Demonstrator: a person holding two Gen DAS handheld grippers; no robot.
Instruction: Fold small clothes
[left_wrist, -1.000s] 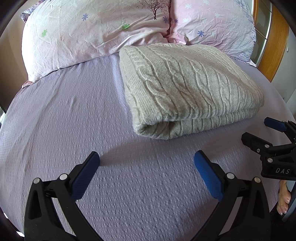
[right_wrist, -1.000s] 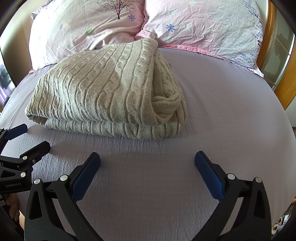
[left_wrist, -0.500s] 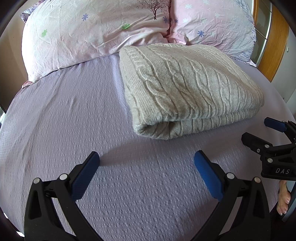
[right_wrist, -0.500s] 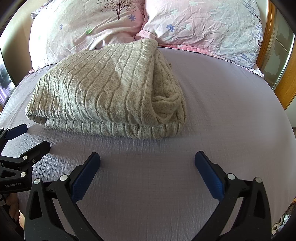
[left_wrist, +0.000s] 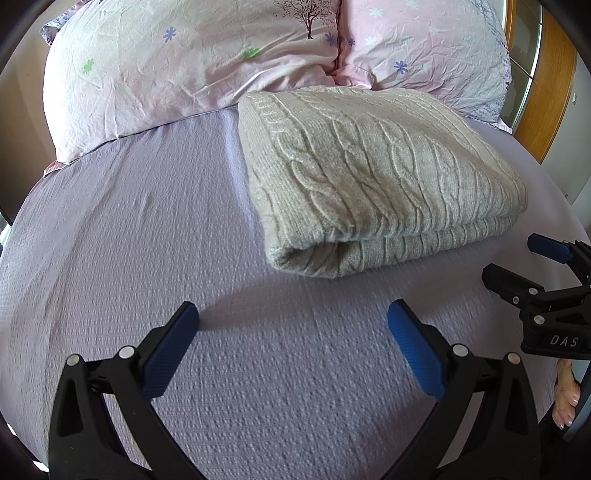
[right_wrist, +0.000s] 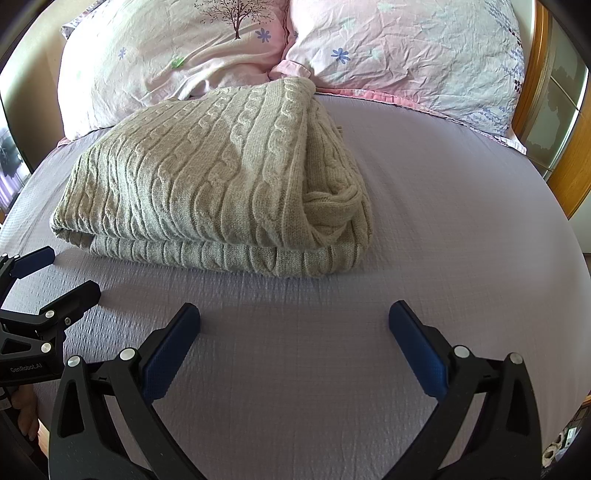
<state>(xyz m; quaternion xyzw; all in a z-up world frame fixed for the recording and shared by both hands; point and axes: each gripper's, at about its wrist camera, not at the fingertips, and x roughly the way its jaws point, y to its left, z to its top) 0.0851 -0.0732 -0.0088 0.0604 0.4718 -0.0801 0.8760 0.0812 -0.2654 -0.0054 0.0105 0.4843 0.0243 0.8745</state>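
A beige cable-knit sweater (left_wrist: 376, 177) lies folded into a thick rectangle on the lilac bed sheet (left_wrist: 129, 240); it also shows in the right wrist view (right_wrist: 214, 184). My left gripper (left_wrist: 291, 314) is open and empty, low over the sheet just in front of the sweater's near left corner. My right gripper (right_wrist: 293, 312) is open and empty, in front of the sweater's near right corner. The right gripper also shows at the right edge of the left wrist view (left_wrist: 517, 258), and the left gripper at the left edge of the right wrist view (right_wrist: 62, 273). Neither touches the sweater.
Two pink flowered pillows (left_wrist: 184, 62) (right_wrist: 406, 51) lie against the head of the bed behind the sweater. A wooden frame (left_wrist: 543, 81) stands at the right. Bare sheet (right_wrist: 461, 221) stretches to the sweater's right and left.
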